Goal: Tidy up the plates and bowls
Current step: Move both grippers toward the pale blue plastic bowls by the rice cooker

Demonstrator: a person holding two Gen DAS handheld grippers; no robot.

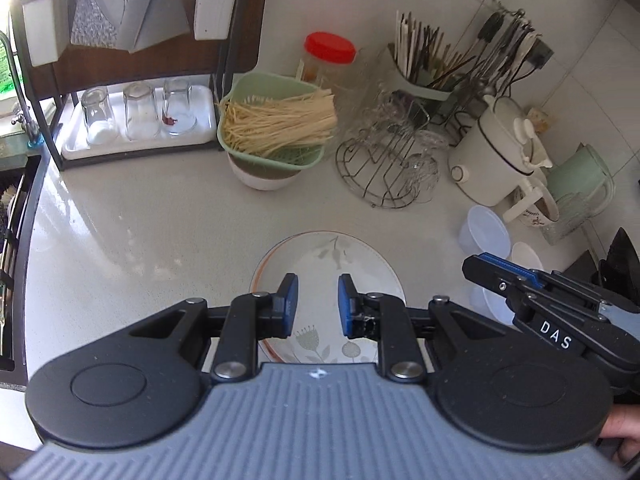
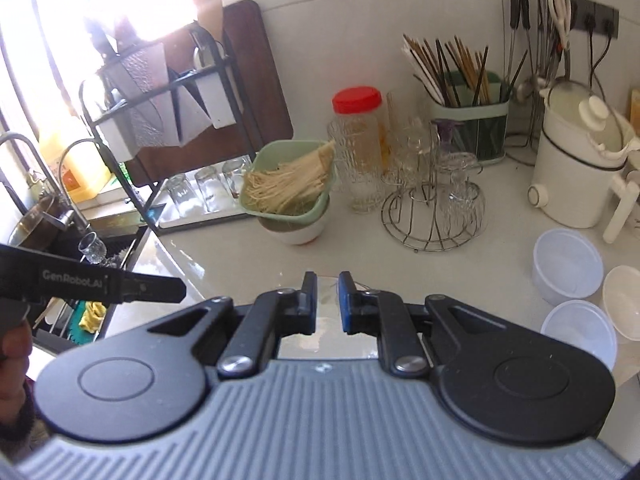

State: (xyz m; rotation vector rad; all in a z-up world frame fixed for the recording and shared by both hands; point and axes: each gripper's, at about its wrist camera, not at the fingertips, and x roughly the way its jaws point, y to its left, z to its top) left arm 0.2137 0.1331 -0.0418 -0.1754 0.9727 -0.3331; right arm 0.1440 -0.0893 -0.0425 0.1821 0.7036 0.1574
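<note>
Plate (image 1: 320, 264) empty; noodles (image 1: 276, 122) in basket (image 1: 240, 92)

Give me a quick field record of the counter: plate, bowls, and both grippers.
plate: white floral plate with orange rim, flat on the pale counter, below the left gripper
bowls: translucent plastic bowls, grouped at the counter's right
left gripper: narrow gap, nothing held
right gripper: narrow gap, nothing held
nearby: green strainer of dry noodles, wire glass rack

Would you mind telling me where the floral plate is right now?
In the left wrist view the floral plate lies flat on the counter, bottom centre, nearer the camera than the green noodle basket and left of the plastic tubs.
</note>
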